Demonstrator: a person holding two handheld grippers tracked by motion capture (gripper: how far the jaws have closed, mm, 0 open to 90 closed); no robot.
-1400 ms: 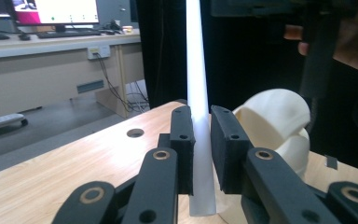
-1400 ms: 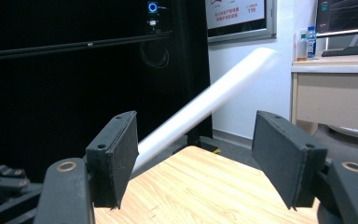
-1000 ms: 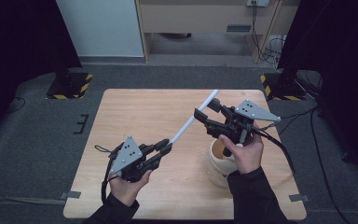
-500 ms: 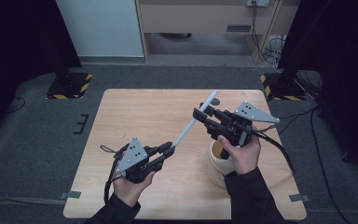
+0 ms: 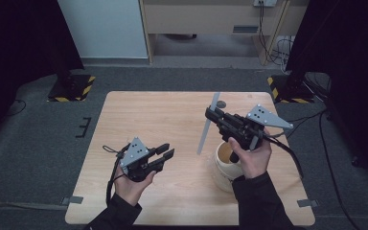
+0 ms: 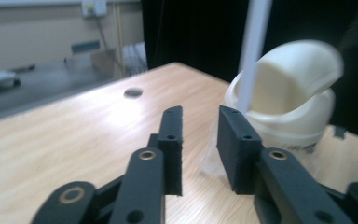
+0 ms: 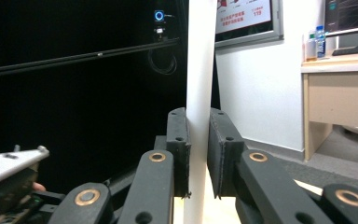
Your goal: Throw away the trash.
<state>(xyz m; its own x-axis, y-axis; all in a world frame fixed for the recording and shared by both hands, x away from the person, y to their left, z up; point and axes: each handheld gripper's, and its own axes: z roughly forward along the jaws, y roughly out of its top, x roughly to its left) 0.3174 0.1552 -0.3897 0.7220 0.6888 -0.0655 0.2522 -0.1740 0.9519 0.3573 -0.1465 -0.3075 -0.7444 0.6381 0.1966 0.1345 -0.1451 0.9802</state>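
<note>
A long thin white strip [image 5: 207,125] stands steeply tilted over the wooden table [image 5: 153,115]. My right gripper [image 5: 210,114] is shut on the strip's upper part, and in the right gripper view the strip [image 7: 199,93] runs upright between the closed jaws of that gripper [image 7: 198,154]. A cream bin with a swing lid [image 5: 226,166] sits under my right hand; the strip's lower end hangs just left of its rim. My left gripper [image 5: 166,151] is open and empty, left of the strip and apart from it. In the left gripper view, past the left gripper [image 6: 200,149], are the bin [image 6: 289,107] and the blurred strip [image 6: 254,46].
A small round hole [image 5: 221,104] marks the table's far side. Grey carpet surrounds the table, with a white panel [image 5: 100,28] and a wooden cabinet [image 5: 211,17] behind it. Cables [image 5: 311,120] trail off at the right. Dark curtains stand on both sides.
The left gripper has let go of the strip's lower end and drawn back left. The right gripper has swung the strip from a shallow slant to nearly upright beside the bin.
</note>
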